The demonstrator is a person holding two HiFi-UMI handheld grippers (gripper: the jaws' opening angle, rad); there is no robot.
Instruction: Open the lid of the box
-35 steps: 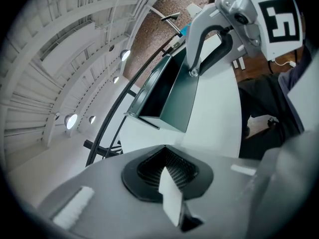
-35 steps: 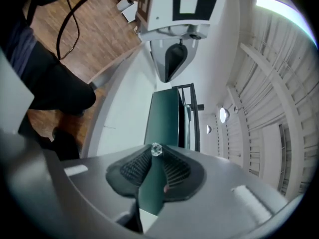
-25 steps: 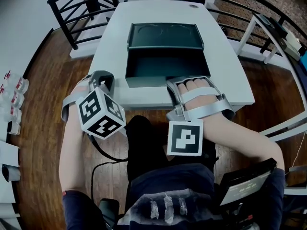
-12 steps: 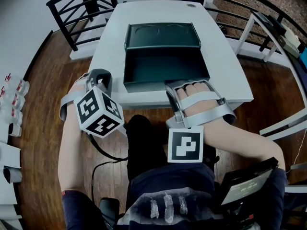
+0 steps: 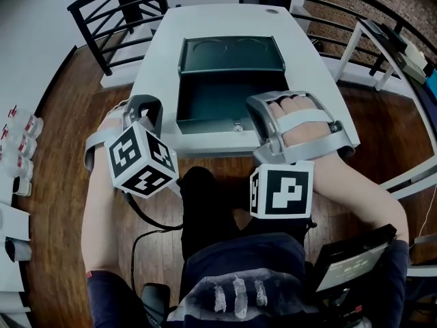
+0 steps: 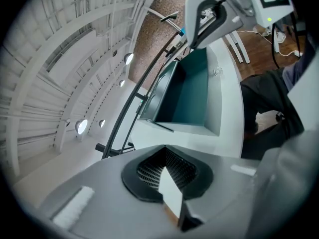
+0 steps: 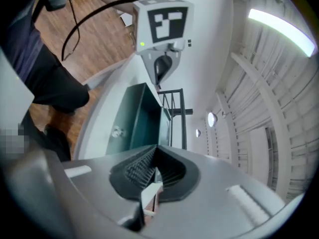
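Observation:
The dark green box (image 5: 232, 98) stands open on the white table (image 5: 156, 80), its lid (image 5: 231, 53) tilted back behind it. A small metal latch (image 5: 237, 126) shows on the front wall. My right gripper (image 7: 149, 193) hovers over the table just right of the box's front corner, jaws shut with nothing between them. My left gripper (image 6: 169, 193) hangs off the table's near left corner, also shut and empty. From the left gripper view I see the box interior (image 6: 187, 91). The right gripper view shows the box (image 7: 139, 118) edge-on.
A black railing (image 5: 116, 5) curves round the far side of the table. A white rack (image 5: 382, 53) stands to the right, and small bottles (image 5: 17, 125) sit on a shelf at far left. A dark tablet-like device (image 5: 348, 262) rests by my right knee.
The right gripper has moved right and slightly away from the box's front wall, uncovering the latch. The left gripper has stayed put.

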